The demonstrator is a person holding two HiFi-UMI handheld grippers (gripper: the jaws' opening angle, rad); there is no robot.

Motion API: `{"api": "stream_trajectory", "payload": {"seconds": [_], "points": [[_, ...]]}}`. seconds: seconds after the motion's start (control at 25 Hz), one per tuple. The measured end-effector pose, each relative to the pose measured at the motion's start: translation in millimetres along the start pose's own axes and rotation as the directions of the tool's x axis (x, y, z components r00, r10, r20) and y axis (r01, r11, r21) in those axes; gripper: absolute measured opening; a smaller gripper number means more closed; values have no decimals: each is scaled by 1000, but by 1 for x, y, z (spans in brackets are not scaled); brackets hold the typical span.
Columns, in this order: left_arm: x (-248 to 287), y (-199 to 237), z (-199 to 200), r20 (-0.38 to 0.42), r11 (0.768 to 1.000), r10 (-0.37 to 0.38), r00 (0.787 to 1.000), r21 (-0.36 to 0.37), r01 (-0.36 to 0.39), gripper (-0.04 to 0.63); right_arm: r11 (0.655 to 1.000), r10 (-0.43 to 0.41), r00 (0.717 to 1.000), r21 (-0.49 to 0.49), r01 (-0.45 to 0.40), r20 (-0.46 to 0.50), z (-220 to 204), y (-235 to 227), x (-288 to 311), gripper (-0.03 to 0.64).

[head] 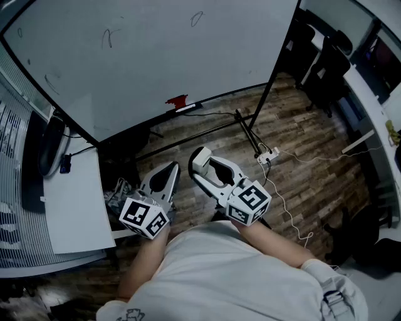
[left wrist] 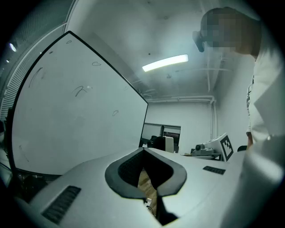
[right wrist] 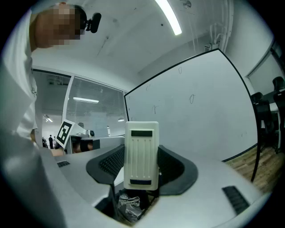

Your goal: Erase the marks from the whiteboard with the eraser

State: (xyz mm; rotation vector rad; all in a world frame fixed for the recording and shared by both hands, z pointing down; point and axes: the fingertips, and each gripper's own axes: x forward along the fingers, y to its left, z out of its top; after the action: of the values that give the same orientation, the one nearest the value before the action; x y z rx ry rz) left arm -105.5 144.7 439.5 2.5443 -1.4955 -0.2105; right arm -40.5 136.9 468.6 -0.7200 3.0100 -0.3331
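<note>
The whiteboard (head: 150, 56) stands ahead on a black frame, with faint pen marks (head: 109, 36) and a small loop (head: 196, 19) near its top. A cream rectangular eraser (right wrist: 141, 153) stands upright between the jaws of my right gripper (right wrist: 141, 156), which is shut on it. In the head view, the right gripper (head: 202, 162) is held low over the floor, well short of the board. Beside it, my left gripper (head: 171, 168) is shut with nothing in it. In the left gripper view, its jaw tips (left wrist: 143, 152) meet, and the whiteboard (left wrist: 75, 111) lies to the left.
A red object (head: 177, 100) sits on the board's tray. The black stand leg (head: 247, 128), a white power strip (head: 268, 155) and trailing cables lie on the wooden floor. A white desk (head: 75, 194) is at left, black chairs (head: 326, 63) at right.
</note>
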Motion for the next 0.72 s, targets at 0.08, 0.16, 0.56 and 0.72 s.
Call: {"api": "stream_trajectory", "payload": {"seconds": [0.08,0.16,0.56,0.72], "points": [[-1,1,-1,0,1000,1,1000,-4,-1,6,1000,1,1000,-2,-1,-3,-1,0,0,239],[-1,2,-2,-1,1000,2,1000,-7,-2,6,1000,0,1000,-1,0,-5,-2,0,0,239],[9,1,-3,1,1000,3,1000,7,-3,6,1000,-3,1000,-8,3,10,2,-9,-4,239],[23,4,-4,-7,1000,2,1000,4,-2,6,1000,-11,1000,-11,12,12,5,-23,-4,239]]}}
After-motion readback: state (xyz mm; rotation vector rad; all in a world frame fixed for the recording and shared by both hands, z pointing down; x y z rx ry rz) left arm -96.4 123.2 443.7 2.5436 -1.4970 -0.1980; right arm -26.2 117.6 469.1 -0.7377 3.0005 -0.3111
